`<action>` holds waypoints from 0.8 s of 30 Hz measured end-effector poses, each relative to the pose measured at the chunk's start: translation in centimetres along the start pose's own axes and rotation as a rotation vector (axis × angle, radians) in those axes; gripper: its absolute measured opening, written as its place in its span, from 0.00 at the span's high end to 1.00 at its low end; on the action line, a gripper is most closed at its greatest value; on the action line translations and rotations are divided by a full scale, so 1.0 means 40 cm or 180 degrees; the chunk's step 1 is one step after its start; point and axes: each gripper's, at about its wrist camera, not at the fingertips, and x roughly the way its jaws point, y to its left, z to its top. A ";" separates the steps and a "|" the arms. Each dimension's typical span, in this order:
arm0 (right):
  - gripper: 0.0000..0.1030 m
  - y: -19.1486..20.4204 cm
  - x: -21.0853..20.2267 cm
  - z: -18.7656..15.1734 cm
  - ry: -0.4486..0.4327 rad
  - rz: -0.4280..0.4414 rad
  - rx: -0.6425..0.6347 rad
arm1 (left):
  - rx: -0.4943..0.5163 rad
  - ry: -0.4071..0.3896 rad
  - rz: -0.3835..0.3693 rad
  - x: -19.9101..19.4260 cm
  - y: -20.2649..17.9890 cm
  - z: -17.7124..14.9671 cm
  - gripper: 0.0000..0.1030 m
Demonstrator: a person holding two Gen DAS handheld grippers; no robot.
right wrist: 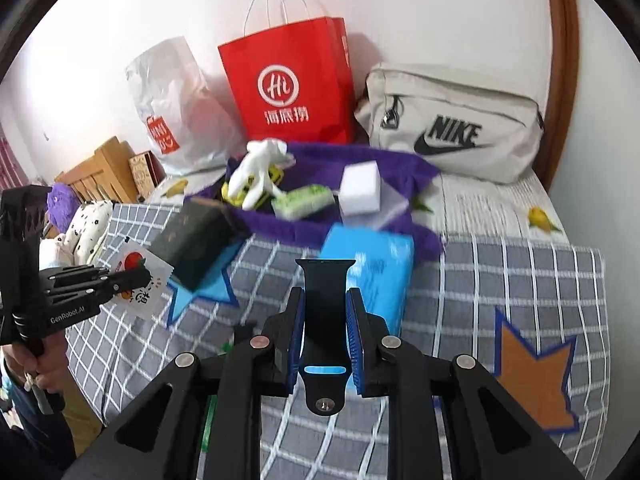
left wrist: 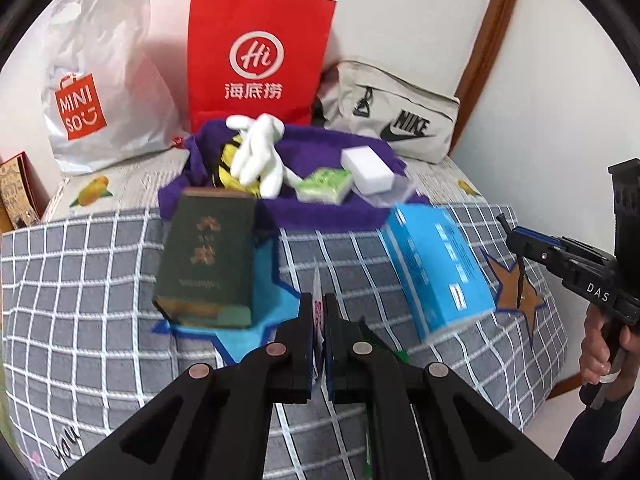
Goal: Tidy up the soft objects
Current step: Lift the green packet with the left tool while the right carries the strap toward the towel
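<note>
Left hand-held gripper [left wrist: 320, 312]: you have it clamped tight on a thin white packet [right wrist: 138, 280] with an orange print.
Right hand-held gripper [right wrist: 324, 304]: you have it nearly closed, pads pressing a black strap [right wrist: 324, 320].
Ahead of both: purple cloth [left wrist: 320, 216] on the bed [left wrist: 100, 280], carrying white glove [left wrist: 256, 152], green pack [left wrist: 324, 186], white sponge [left wrist: 368, 170].
Nearer: green box [left wrist: 204, 256] ahead-left of your left gripper, blue box [left wrist: 436, 268] ahead-right.
</note>
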 end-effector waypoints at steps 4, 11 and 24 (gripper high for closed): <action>0.80 0.000 0.026 0.064 -0.0057 0.0007 -0.0038 | -0.0003 -0.0026 0.0033 0.015 0.012 0.050 0.95; 0.80 -0.011 0.097 0.166 -0.0064 0.0062 -0.0058 | 0.0060 -0.0075 0.0111 0.042 0.020 0.136 0.95; 0.80 -0.050 0.230 0.311 -0.0045 -0.0008 -0.0029 | -0.0011 -0.0109 0.0114 0.132 0.048 0.295 0.95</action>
